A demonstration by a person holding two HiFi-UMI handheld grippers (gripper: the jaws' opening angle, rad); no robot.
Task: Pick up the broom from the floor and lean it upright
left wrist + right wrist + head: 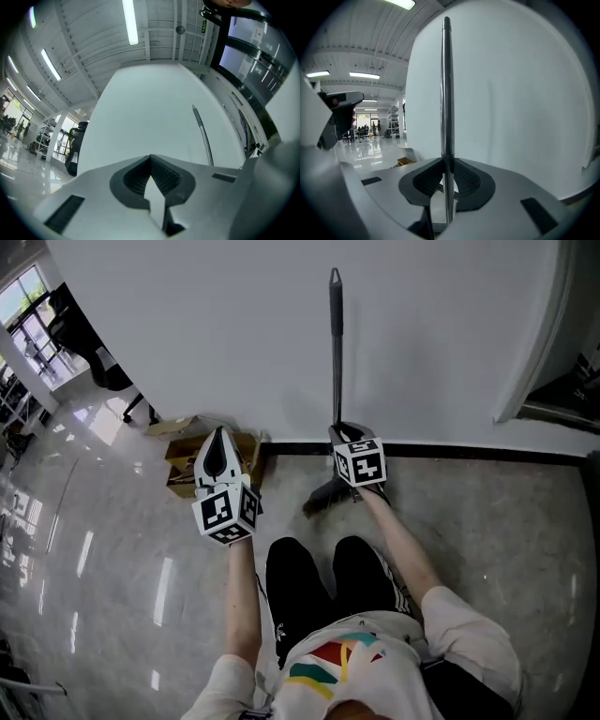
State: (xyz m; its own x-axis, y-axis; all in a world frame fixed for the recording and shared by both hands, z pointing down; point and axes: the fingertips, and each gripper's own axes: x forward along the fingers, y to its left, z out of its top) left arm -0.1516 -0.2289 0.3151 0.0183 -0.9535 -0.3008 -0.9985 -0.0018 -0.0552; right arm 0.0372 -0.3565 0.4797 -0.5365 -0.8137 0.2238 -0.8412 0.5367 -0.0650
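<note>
Jaws of your right gripper (446, 164) clamp the broom (446, 84) handle, left gripper's (151, 164) meet on nothing; broom stands upright, head on floor (487, 512) by the wall (187, 324), so if you release before the handle rests there it may topple.

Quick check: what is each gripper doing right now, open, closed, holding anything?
Left gripper: jaws closed, nothing between them.
Right gripper: jaws closed on the broom handle, which stands upright.
</note>
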